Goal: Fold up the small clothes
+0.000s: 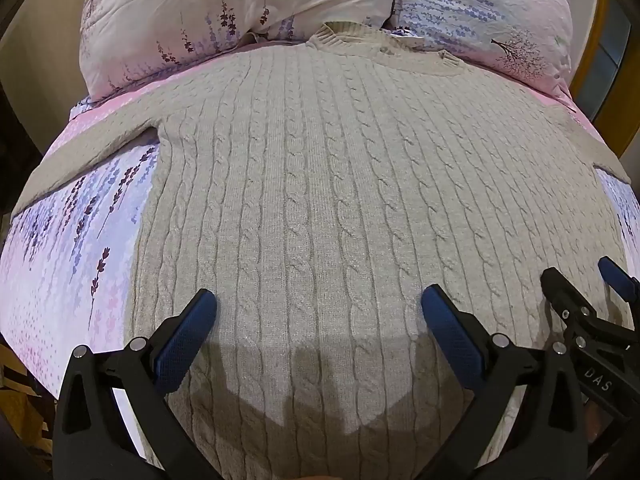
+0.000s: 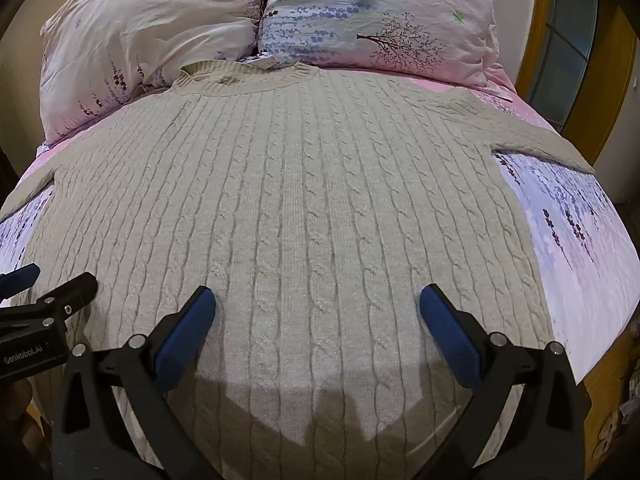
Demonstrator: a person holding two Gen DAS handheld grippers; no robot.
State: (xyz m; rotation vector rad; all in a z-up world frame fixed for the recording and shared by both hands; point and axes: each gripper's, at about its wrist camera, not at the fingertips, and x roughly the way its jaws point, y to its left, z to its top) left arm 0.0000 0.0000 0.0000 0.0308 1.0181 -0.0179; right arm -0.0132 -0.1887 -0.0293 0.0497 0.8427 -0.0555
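Observation:
A beige cable-knit sweater [image 1: 320, 184] lies flat on the bed, collar away from me and both sleeves spread out to the sides; it also fills the right wrist view [image 2: 304, 200]. My left gripper [image 1: 318, 308] is open and empty, hovering above the sweater's lower body. My right gripper [image 2: 318, 306] is open and empty too, beside it above the lower hem area. The right gripper also shows at the right edge of the left wrist view [image 1: 580, 280], and the left gripper at the left edge of the right wrist view [image 2: 52, 280].
The bed sheet [image 1: 80, 248] is pink and lilac with a lavender print. Two matching pillows [image 1: 224, 12] [image 2: 380, 16] lie behind the collar. A yellow-framed door [image 2: 568, 48] stands at the right. The bed's edges drop off at both sides.

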